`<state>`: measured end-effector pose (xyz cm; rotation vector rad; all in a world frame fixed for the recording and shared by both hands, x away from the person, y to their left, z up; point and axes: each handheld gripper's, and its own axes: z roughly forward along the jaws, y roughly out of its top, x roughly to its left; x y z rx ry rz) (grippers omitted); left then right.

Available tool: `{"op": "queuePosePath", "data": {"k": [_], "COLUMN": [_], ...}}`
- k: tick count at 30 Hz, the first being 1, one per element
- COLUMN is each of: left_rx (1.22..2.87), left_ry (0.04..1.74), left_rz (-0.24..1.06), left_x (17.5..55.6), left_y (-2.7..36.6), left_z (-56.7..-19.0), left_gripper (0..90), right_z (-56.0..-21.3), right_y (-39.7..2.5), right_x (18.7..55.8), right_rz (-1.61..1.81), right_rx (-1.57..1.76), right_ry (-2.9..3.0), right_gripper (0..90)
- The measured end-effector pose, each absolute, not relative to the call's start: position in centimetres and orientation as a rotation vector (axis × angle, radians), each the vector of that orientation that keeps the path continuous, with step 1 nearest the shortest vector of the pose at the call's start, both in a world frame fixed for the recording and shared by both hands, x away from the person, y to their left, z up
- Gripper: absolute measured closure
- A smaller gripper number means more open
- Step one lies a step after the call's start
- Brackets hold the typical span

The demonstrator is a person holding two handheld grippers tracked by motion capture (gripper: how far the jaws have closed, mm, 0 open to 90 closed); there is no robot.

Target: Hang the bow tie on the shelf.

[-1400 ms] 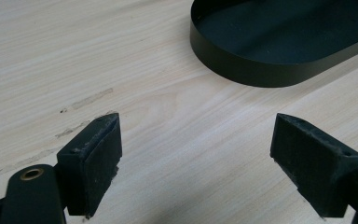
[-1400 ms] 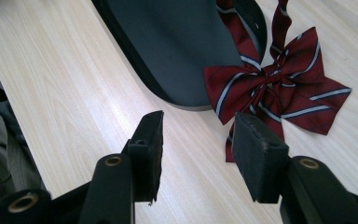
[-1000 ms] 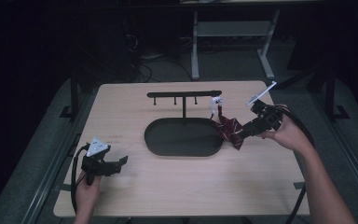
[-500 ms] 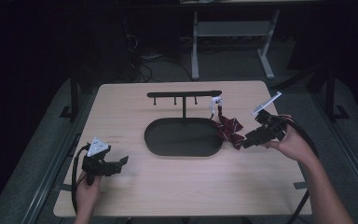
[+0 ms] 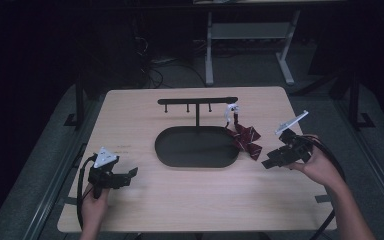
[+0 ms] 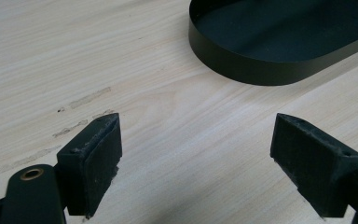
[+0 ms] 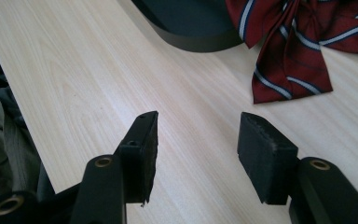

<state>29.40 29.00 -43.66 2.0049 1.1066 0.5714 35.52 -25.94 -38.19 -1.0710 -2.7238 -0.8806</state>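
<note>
We count one bow tie (image 5: 243, 138), dark red with pale stripes, lying on the bench (image 5: 190, 200) with one wing over the right end of the single black oval tray (image 5: 180, 155). One T-shaped black stand (image 5: 197, 101) rises behind the tray and carries three short pegs; a white strap of the tie hangs at its right end. We see two claws. The right claw (image 5: 270, 163) sits just beside the tie, jaws apart and empty. The left claw (image 5: 130, 173) rests near the bench's front left, jaws wide apart, holding nothing.
</note>
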Motion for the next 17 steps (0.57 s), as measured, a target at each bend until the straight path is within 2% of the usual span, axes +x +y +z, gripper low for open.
{"op": "queuePosePath", "data": {"k": [17], "left_rx": [2.02], "left_ry": [1.1], "left_rz": [0.573], "left_x": [29.5], "left_y": [28.9], "left_z": [-43.7], "left_gripper": [16.3], "right_z": [-40.3], "right_y": [-26.4], "right_x": [32.6], "right_rz": [-0.928], "right_rx": [-1.094], "right_ry": [-2.718], "right_gripper": [44.6]}}
